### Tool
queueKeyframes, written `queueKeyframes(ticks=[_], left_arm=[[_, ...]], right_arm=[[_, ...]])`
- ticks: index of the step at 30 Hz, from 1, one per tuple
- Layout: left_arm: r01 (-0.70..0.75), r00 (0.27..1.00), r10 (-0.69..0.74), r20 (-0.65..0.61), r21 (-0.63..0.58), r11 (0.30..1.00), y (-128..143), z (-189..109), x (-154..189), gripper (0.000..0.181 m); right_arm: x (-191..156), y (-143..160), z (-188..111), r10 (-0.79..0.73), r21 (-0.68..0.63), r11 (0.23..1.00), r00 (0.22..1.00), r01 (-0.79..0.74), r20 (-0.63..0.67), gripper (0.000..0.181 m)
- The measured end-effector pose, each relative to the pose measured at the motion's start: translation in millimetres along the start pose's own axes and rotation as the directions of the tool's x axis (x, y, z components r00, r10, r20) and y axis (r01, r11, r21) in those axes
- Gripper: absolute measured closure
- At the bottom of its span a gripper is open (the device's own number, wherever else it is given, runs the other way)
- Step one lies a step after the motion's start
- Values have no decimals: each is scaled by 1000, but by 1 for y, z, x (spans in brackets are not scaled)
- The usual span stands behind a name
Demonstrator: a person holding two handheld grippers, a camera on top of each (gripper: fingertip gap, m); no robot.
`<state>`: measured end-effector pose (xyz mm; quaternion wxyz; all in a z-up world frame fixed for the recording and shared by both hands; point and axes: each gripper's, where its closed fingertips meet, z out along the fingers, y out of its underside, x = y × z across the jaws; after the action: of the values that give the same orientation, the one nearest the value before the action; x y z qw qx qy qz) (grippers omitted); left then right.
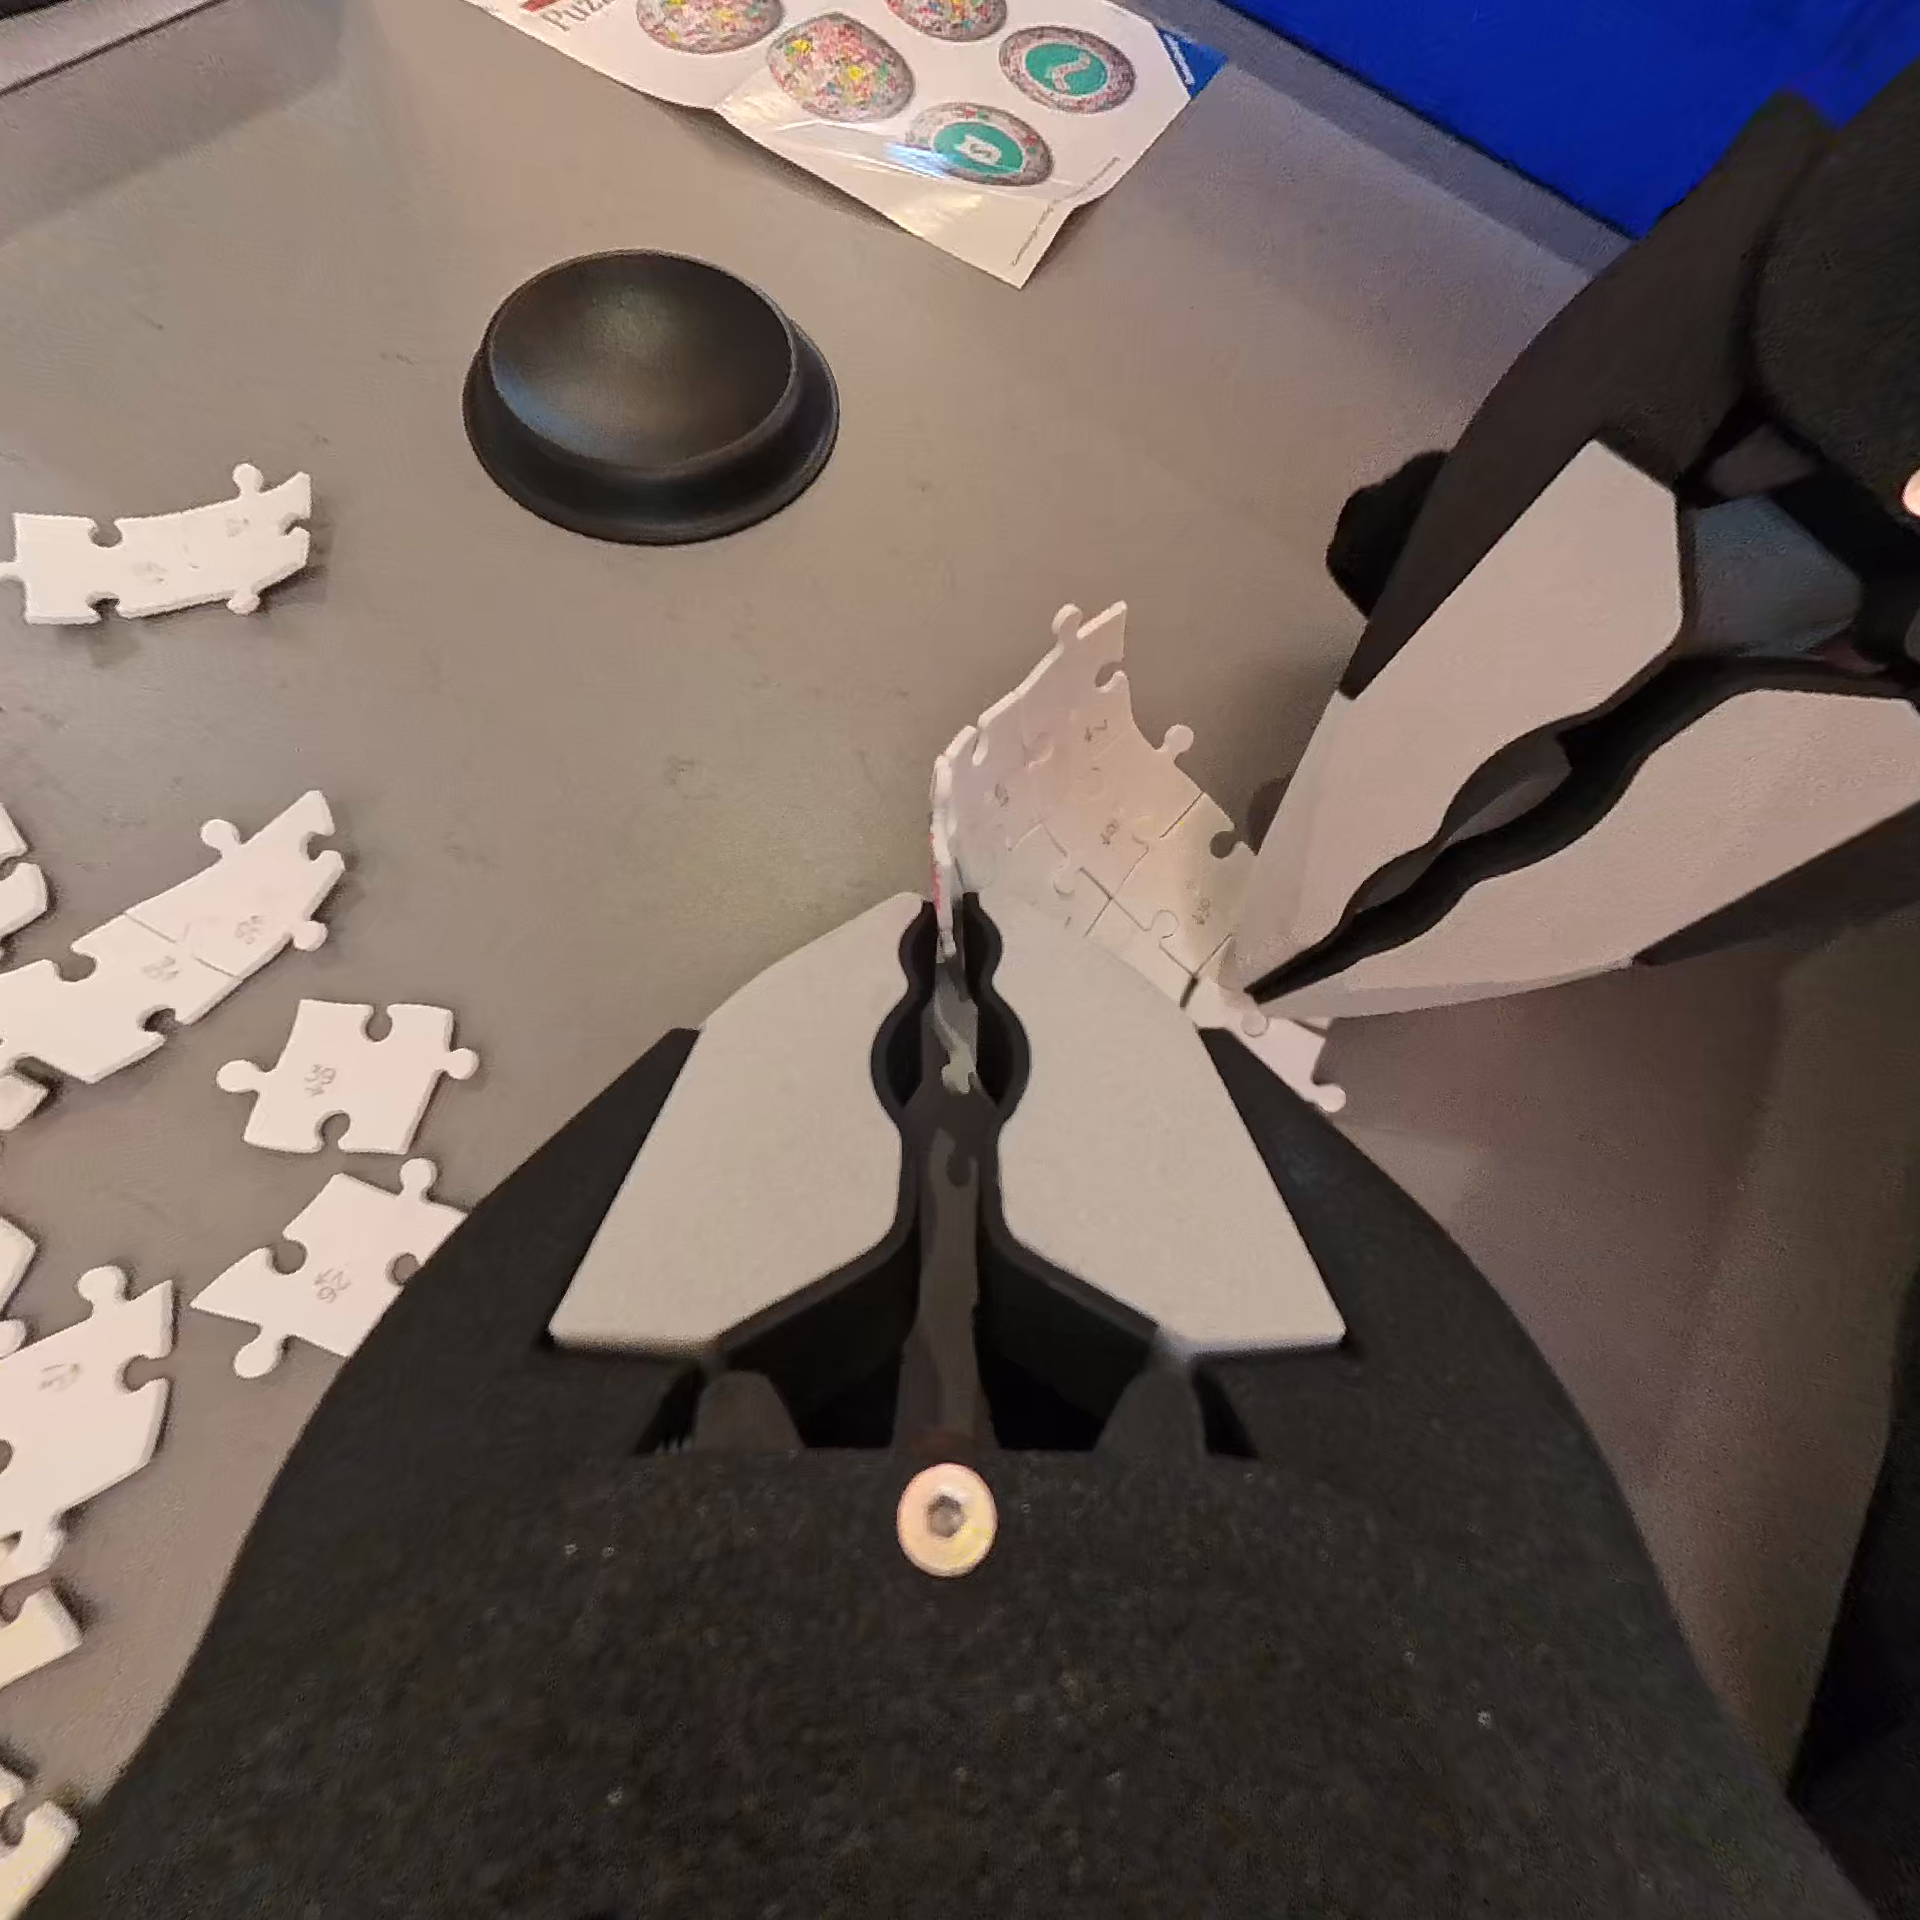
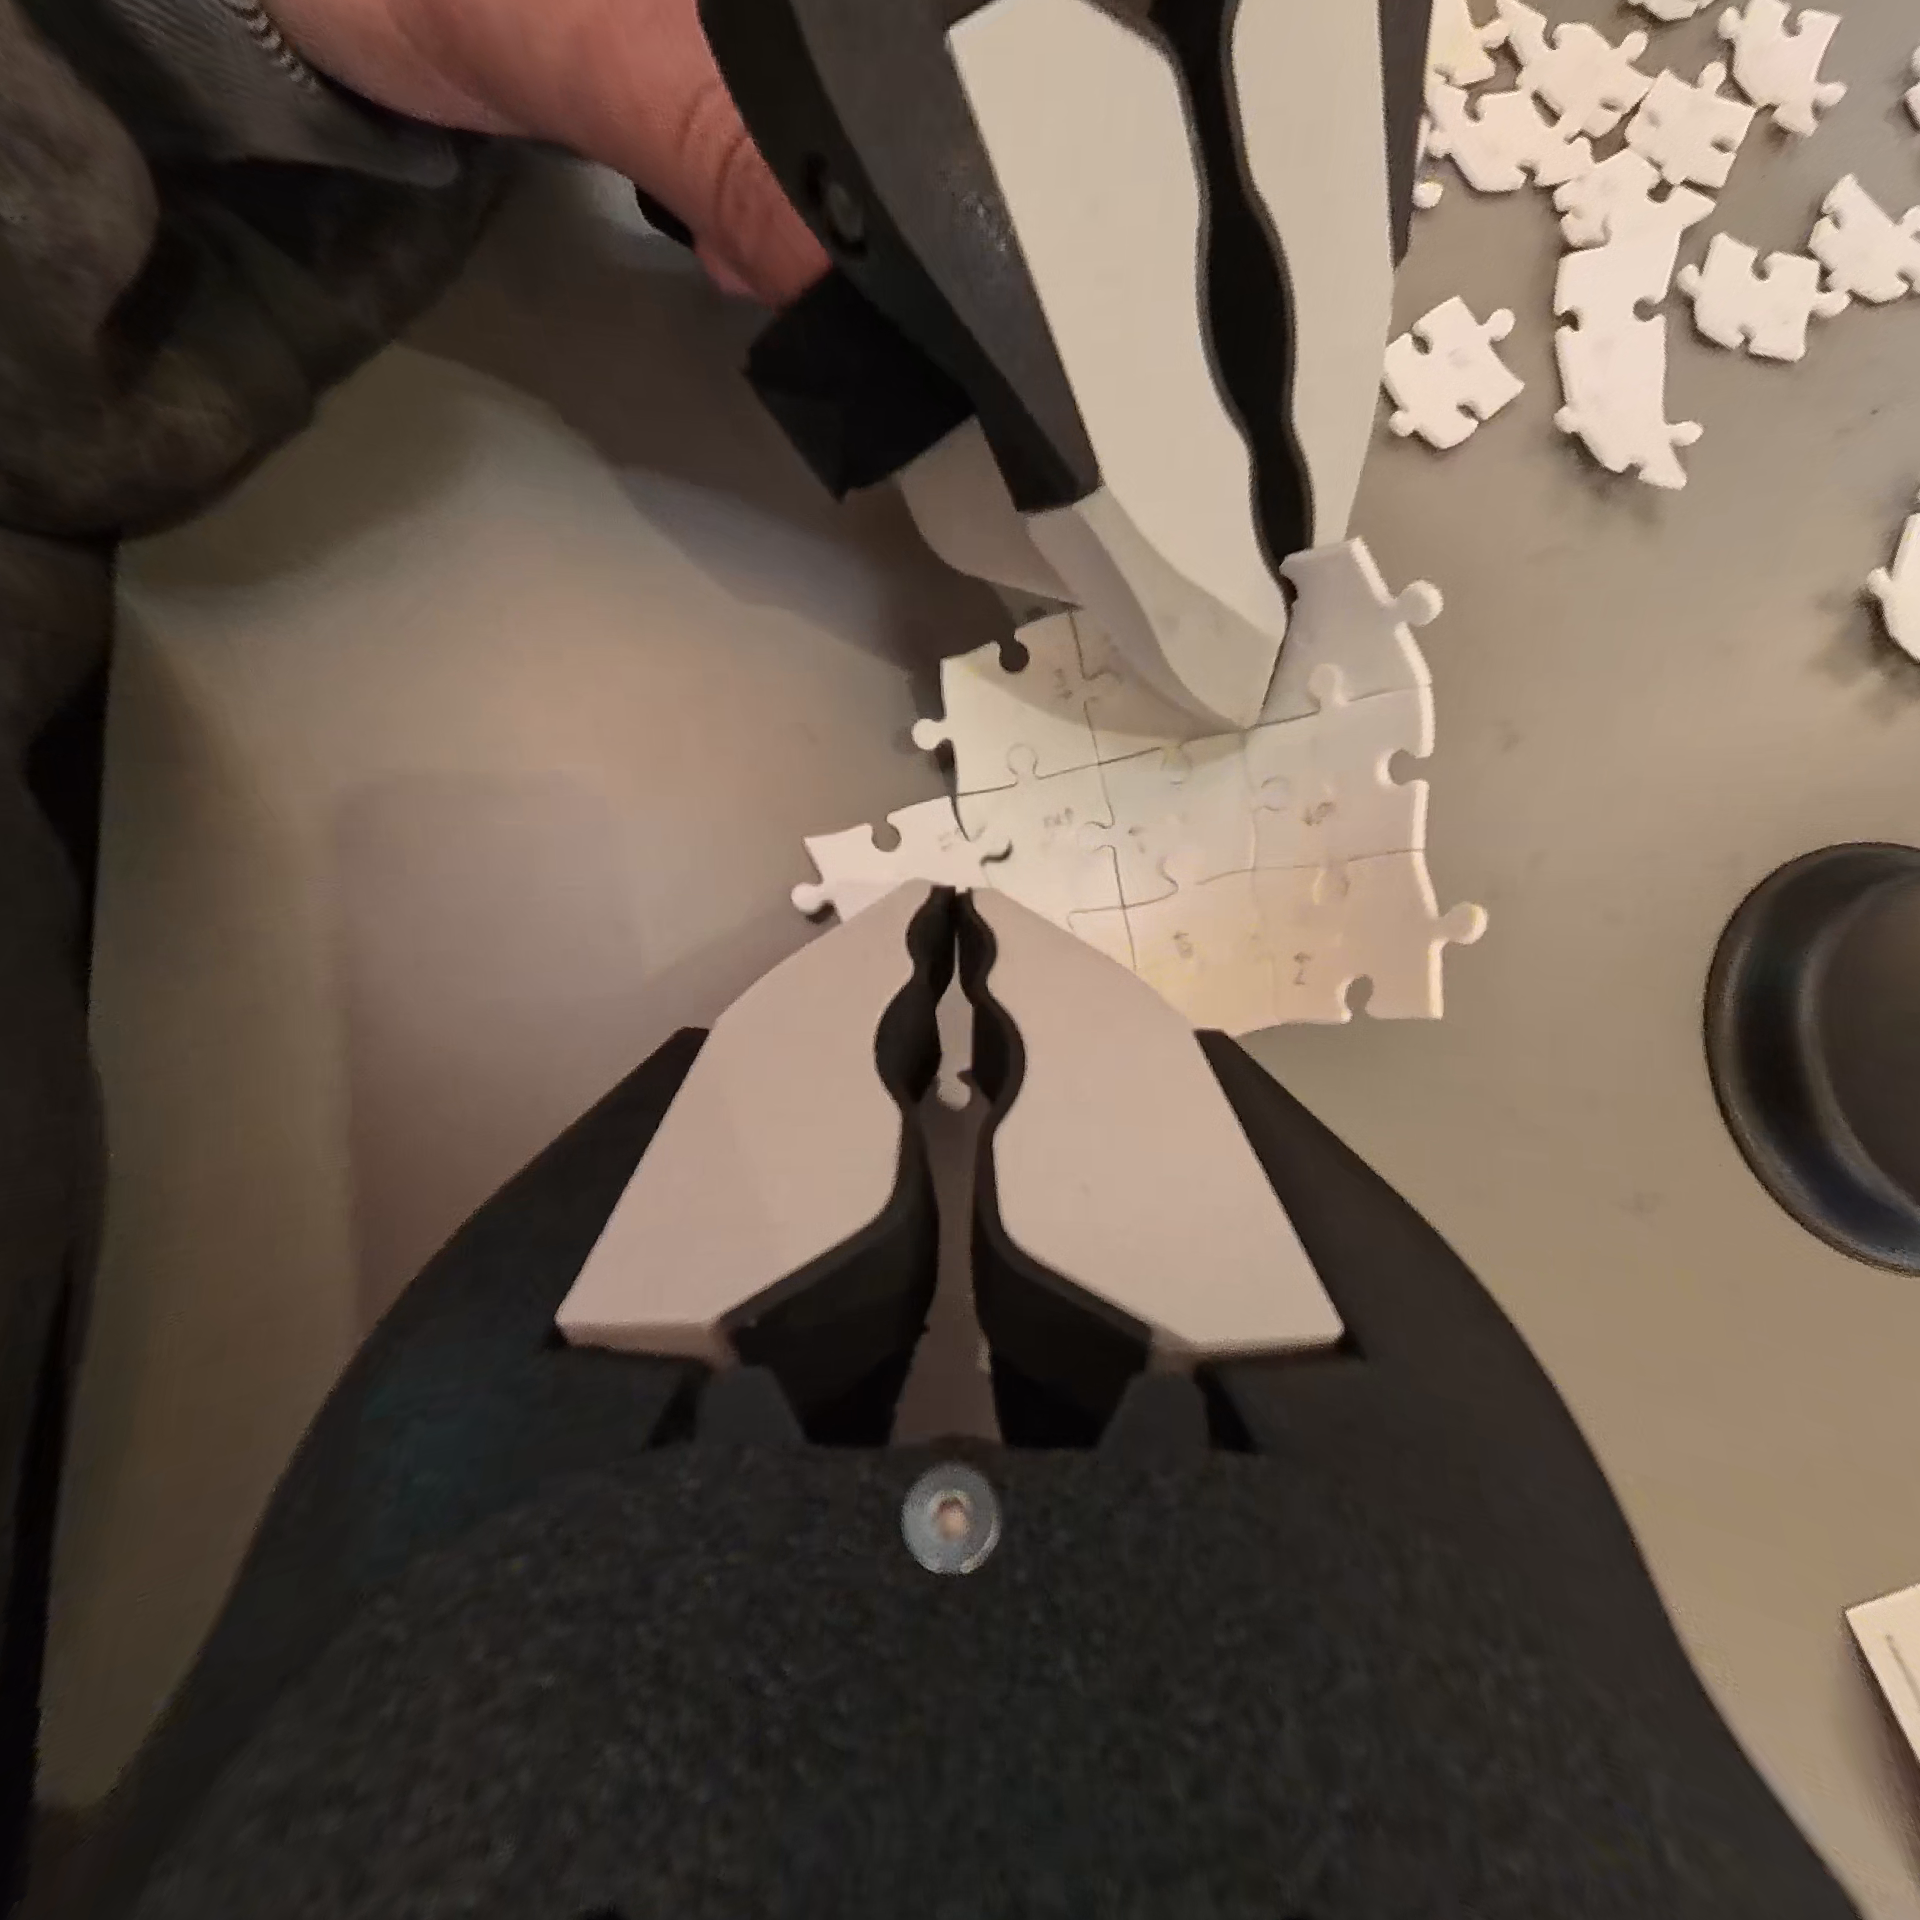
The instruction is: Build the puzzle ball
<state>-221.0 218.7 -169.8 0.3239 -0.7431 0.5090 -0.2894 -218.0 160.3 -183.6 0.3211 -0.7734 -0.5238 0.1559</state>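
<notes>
A curved white section of joined puzzle pieces (image 1: 1122,821) stands on edge above the grey table (image 1: 623,748). It also shows in the right wrist view (image 2: 1247,862). My left gripper (image 1: 951,925) is shut on the section's near edge; in the right wrist view it (image 2: 1262,675) comes down from the top onto it. My right gripper (image 2: 954,902) is shut, with nothing between its pads. Its tips touch the edge of an end piece (image 2: 883,847) that sticks out at the section's lower left corner. In the left wrist view it (image 1: 1242,992) meets that piece (image 1: 1283,1044).
A black round stand (image 1: 649,395) sits behind the section, seen at the right in the right wrist view (image 2: 1849,1049). Several loose white pieces (image 1: 343,1075) lie at the left. A printed instruction sheet (image 1: 935,94) lies at the back. A hand (image 2: 623,125) holds the left gripper. About 6 centimetres separates my left fingertips from my right.
</notes>
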Motion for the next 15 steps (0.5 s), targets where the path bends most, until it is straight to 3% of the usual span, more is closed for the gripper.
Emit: queueKeyframes(ticks=[4, 8, 15], left_arm=[[13, 1000, -13, 0, 8, 1000, 0, -1, 1, 177], [16, 1000, -16, -1, 11, 1000, 0, -1, 1, 177], [20, 1000, -19, -3, 18, 1000, -1, -4, 2, 178]], right_arm=[[0, -9, 0, -15, 24, 1000, 999, 15, -41, 181], [2, 3, 9, -25, -63, 998, 998, 21, -64, 181], [3, 3, 10, -31, -63, 998, 997, 26, -69, 181]])
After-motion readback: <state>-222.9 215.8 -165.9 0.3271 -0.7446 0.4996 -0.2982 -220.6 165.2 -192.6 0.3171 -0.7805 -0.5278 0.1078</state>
